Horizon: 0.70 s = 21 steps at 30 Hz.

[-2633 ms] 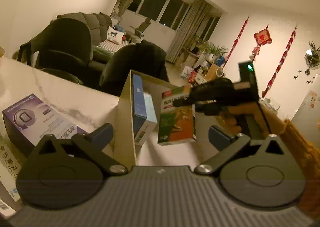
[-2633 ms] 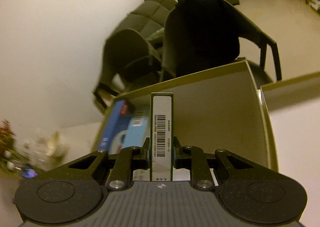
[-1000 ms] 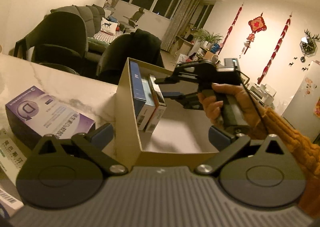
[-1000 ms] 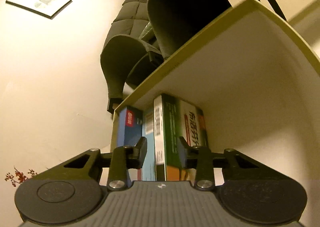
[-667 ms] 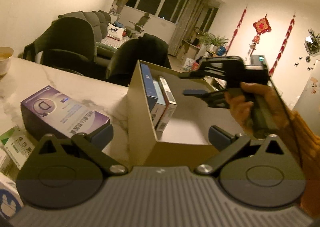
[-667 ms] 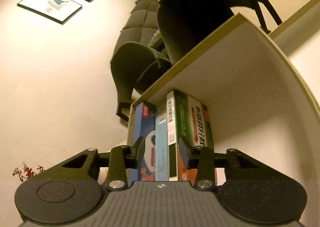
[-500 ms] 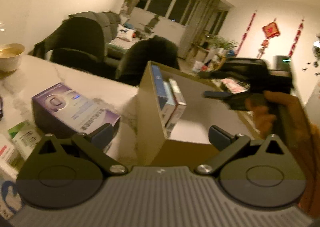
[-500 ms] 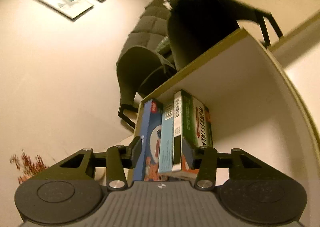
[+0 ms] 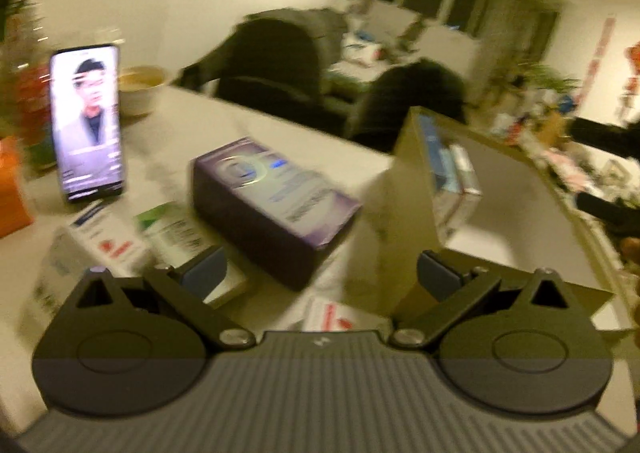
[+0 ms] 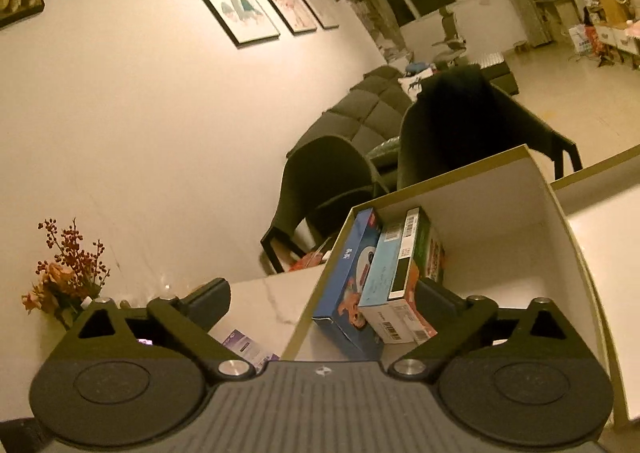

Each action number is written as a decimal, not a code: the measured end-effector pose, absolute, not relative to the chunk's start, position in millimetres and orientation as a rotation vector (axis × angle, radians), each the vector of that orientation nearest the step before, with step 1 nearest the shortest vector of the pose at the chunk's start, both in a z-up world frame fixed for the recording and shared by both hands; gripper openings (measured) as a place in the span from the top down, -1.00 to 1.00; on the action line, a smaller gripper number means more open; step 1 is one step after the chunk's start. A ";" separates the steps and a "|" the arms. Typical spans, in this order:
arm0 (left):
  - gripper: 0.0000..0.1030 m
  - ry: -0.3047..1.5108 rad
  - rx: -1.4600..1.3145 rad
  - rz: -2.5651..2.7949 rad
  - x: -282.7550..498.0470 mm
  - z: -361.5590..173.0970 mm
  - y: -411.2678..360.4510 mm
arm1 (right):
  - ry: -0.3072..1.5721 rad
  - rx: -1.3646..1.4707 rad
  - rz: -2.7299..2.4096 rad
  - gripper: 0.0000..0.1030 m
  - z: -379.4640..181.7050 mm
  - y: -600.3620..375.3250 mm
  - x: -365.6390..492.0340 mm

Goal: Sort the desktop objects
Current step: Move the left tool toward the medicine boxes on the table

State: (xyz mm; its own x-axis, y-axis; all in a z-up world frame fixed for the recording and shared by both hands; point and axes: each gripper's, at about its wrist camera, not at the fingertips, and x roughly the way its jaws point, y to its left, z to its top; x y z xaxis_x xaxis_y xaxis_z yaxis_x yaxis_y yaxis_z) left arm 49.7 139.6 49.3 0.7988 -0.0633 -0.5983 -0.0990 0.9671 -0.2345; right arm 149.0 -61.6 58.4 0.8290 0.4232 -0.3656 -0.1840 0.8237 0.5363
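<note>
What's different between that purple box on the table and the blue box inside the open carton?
The purple box lies flat on the table, outside the carton; the blue box stands on edge inside it, against the carton's left wall. The purple box lies apart from its neighbours, while the blue box is packed against other boxes. The purple box looks bulkier, the blue one slimmer. Both are printed cardboard packages.

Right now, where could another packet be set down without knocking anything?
Inside the open cardboard box, the white floor to the right of the three upright packets is bare. The marble tabletop behind the purple carton is also free. Around the small medicine boxes by the propped phone, it is crowded.
</note>
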 end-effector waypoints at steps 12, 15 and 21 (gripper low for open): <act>-1.00 0.708 -0.485 0.669 51.2 47.8 163.3 | 0.444 0.334 0.365 -0.99 53.3 -40.3 128.5; -1.00 0.767 -0.579 0.740 56.0 34.8 175.5 | 0.457 0.357 0.378 -0.99 50.0 -44.5 130.0; -1.00 0.794 -0.634 0.874 57.2 22.8 186.6 | 0.465 0.377 0.406 -0.99 50.1 -49.2 127.7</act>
